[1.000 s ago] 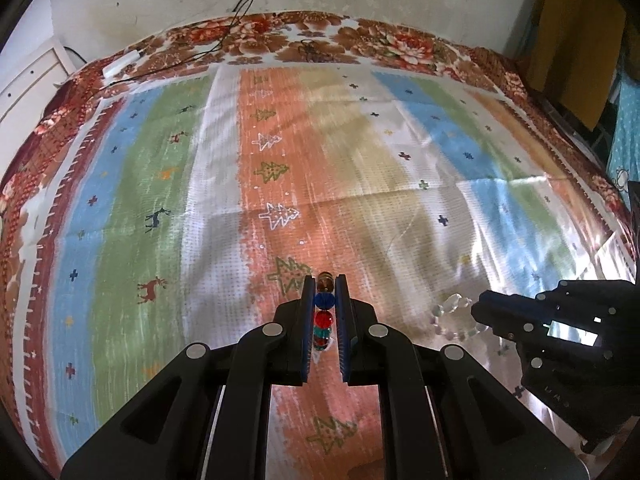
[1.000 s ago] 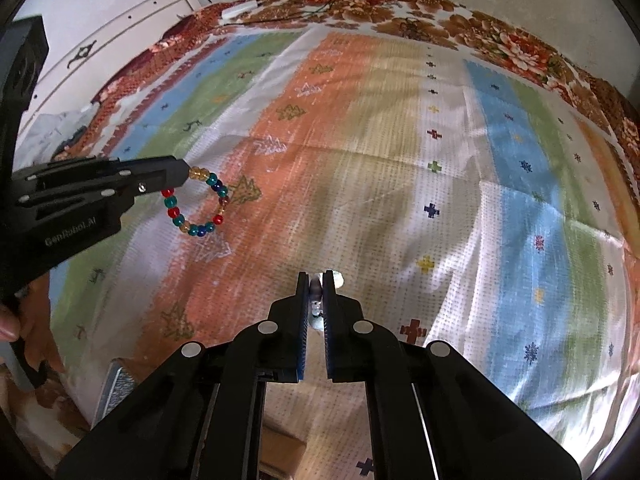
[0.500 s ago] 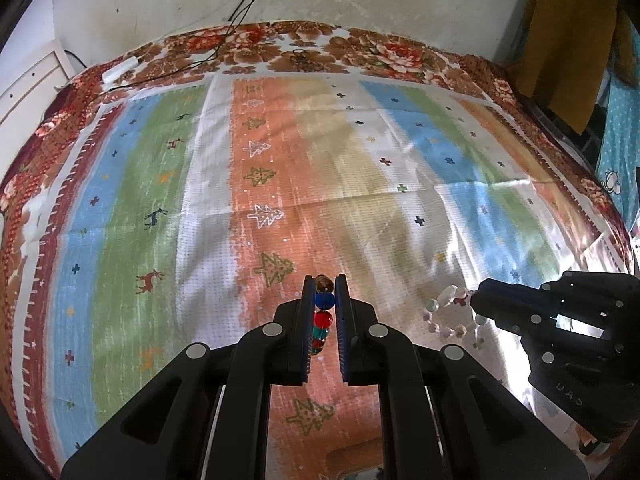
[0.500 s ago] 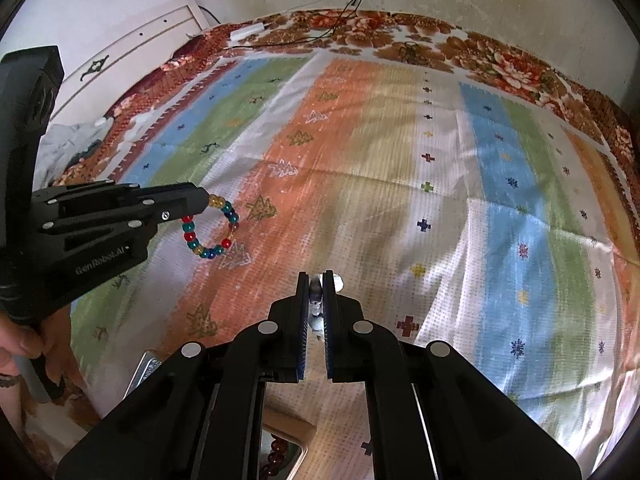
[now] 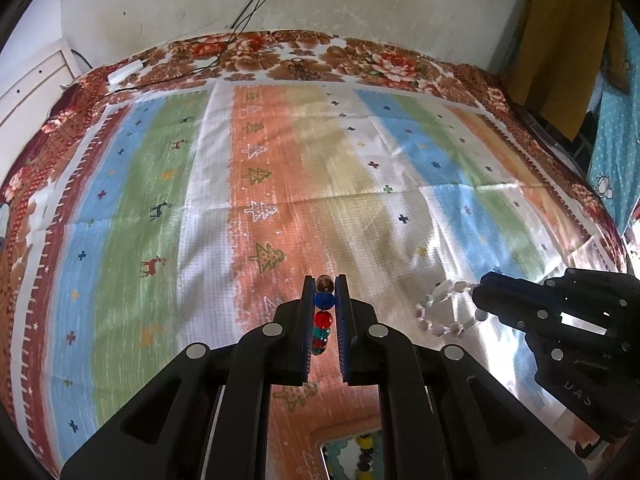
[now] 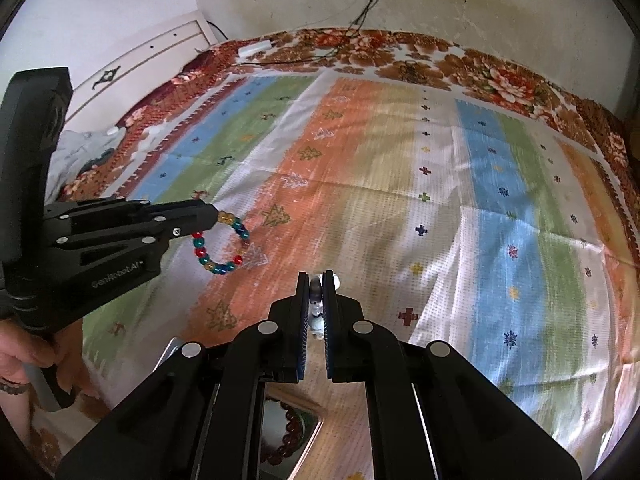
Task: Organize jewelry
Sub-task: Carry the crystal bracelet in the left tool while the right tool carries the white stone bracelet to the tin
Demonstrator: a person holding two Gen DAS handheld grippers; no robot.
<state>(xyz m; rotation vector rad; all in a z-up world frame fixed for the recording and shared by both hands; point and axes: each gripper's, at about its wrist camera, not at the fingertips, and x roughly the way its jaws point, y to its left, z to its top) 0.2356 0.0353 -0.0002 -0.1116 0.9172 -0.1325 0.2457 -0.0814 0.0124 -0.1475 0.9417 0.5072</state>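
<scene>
Left claw [image 5: 324, 292] pinches a round bracelet of red, blue and green beads [image 6: 220, 248] above the striped bed cover [image 5: 360, 184], while right claw [image 6: 316, 284] pinches a pale white bead bracelet [image 5: 440, 308].

The striped cloth [image 5: 360, 184] on the bed lies bare across its whole middle and far side, so a hand could pass freely there up to the wall [image 5: 360, 4]. Along the far edge lie black cables [image 5: 208, 68] and a small white block [image 5: 125, 71]. At the near edge a tray [image 6: 296, 436] with beads sits under the grippers. On the right a yellow garment [image 5: 560, 52] hangs close to the bed.
</scene>
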